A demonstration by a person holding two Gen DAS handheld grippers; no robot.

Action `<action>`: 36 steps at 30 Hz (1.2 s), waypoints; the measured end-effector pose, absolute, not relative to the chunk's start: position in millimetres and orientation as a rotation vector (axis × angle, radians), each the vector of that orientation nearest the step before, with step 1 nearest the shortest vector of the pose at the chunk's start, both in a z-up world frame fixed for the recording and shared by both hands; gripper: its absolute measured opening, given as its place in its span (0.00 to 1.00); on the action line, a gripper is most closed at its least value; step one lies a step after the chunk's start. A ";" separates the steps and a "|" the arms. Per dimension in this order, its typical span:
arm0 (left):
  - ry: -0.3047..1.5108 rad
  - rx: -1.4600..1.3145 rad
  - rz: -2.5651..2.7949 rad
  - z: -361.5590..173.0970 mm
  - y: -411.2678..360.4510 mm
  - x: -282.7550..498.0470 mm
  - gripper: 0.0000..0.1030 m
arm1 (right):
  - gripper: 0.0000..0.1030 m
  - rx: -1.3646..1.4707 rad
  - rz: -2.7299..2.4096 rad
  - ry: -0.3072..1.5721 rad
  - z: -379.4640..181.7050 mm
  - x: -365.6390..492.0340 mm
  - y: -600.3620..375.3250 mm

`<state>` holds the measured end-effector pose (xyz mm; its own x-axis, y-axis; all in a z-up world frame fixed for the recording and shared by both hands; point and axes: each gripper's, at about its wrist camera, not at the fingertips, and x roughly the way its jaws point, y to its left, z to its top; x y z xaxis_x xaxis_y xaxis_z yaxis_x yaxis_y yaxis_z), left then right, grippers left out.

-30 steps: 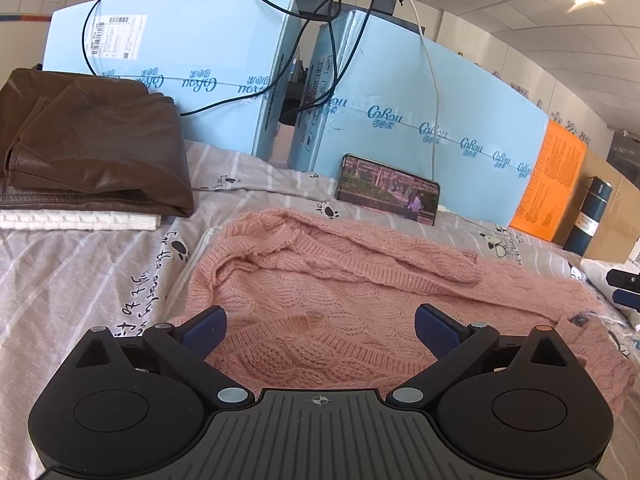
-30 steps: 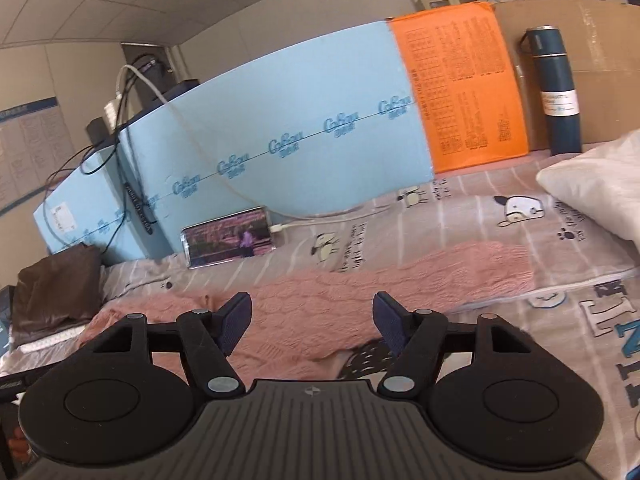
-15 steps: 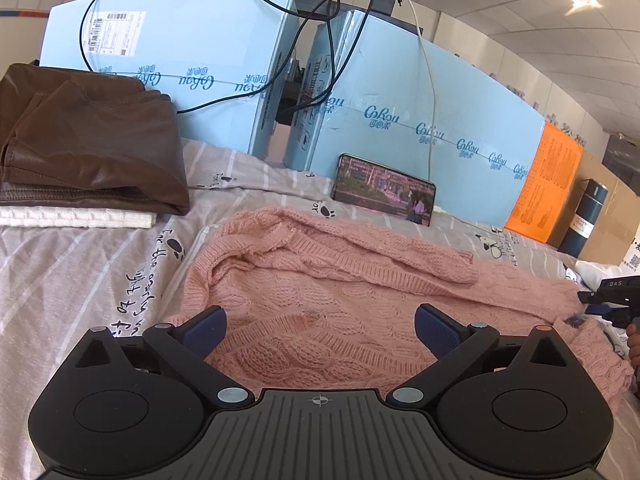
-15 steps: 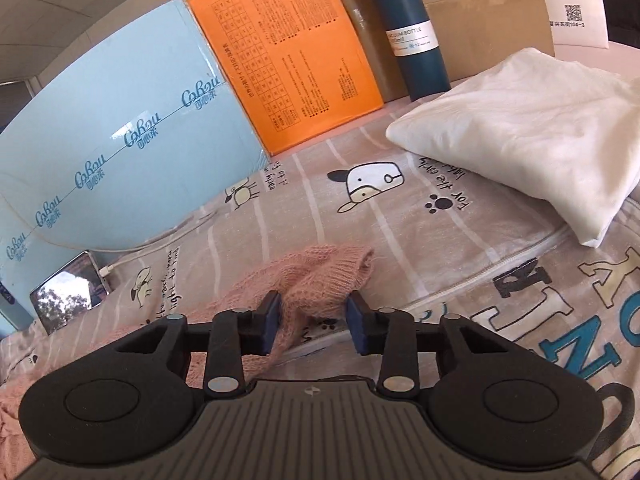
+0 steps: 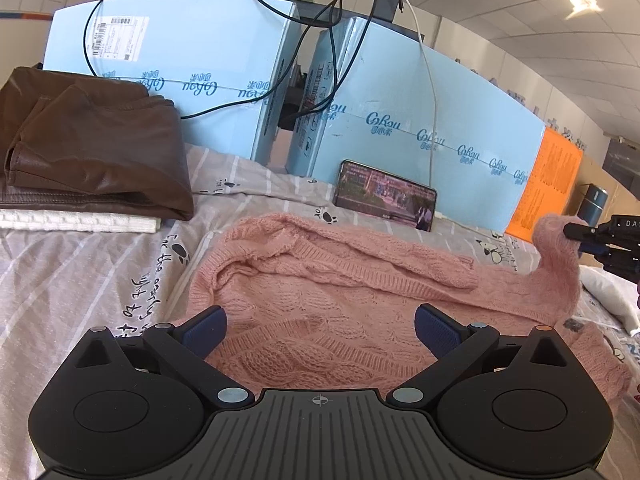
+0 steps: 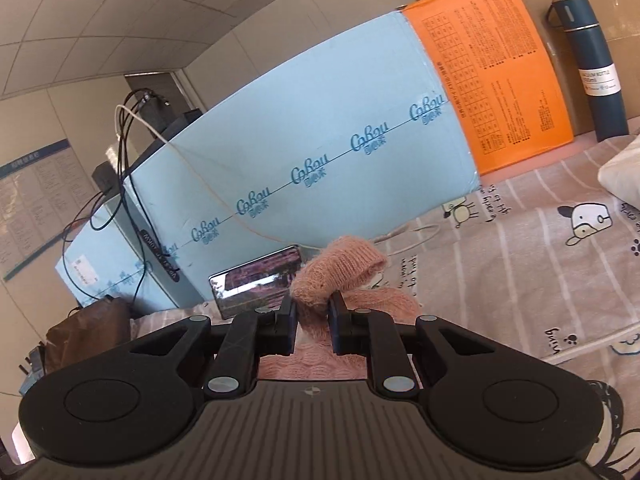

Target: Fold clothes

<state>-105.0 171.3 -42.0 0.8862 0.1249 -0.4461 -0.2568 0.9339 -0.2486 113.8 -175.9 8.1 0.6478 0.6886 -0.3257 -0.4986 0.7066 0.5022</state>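
Knitwear is filling the middle of your left wrist view: the pink sweater [image 5: 320, 288] is lying spread on the striped bedsheet [image 5: 60, 280], its body running from lower centre toward the right edge. At the upper left of that frame, a folded brown leather garment [image 5: 92, 148] is resting on a white folded cloth [image 5: 80, 222]. Behind them, light blue boxes [image 5: 400, 120] are lining the back, with a phone [image 5: 386, 196] propped against one at centre. Your left gripper [image 5: 320, 326] is hovering low over the sweater's hem with its jaws standing wide apart, nothing between them. At the far right of the same frame, the sleeve cuff [image 5: 556, 236] is rising off the bed, pinched by your right gripper [image 5: 580, 236].

Moving to your right wrist view, the phone [image 6: 260, 280] is showing at centre left below the blue boxes. Your right gripper [image 6: 312, 306] is closing its jaws on the sleeve cuff [image 6: 340, 268], the pads pressing the pink knit at centre frame. An orange sheet [image 6: 492, 80] and a dark blue bottle [image 6: 592, 68] are standing at the upper right.
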 end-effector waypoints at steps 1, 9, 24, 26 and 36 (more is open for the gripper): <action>0.439 -0.308 0.202 -41.9 171.3 -105.5 0.99 | 0.14 0.375 0.720 0.542 8.1 113.6 -164.7; 0.442 -0.317 0.207 -42.5 174.6 -106.7 0.99 | 0.14 0.205 0.865 0.680 -13.6 103.2 -84.2; 0.431 -0.307 0.209 -39.3 171.0 -107.3 0.99 | 0.68 0.120 0.927 0.726 -19.2 101.5 -77.0; 0.421 -0.293 0.202 -35.6 165.9 -109.1 0.99 | 0.69 0.103 0.924 0.778 -29.0 110.9 -72.6; 0.366 -0.163 0.062 -14.4 114.6 -116.2 0.99 | 0.81 0.168 0.943 0.655 -1.5 113.1 -113.6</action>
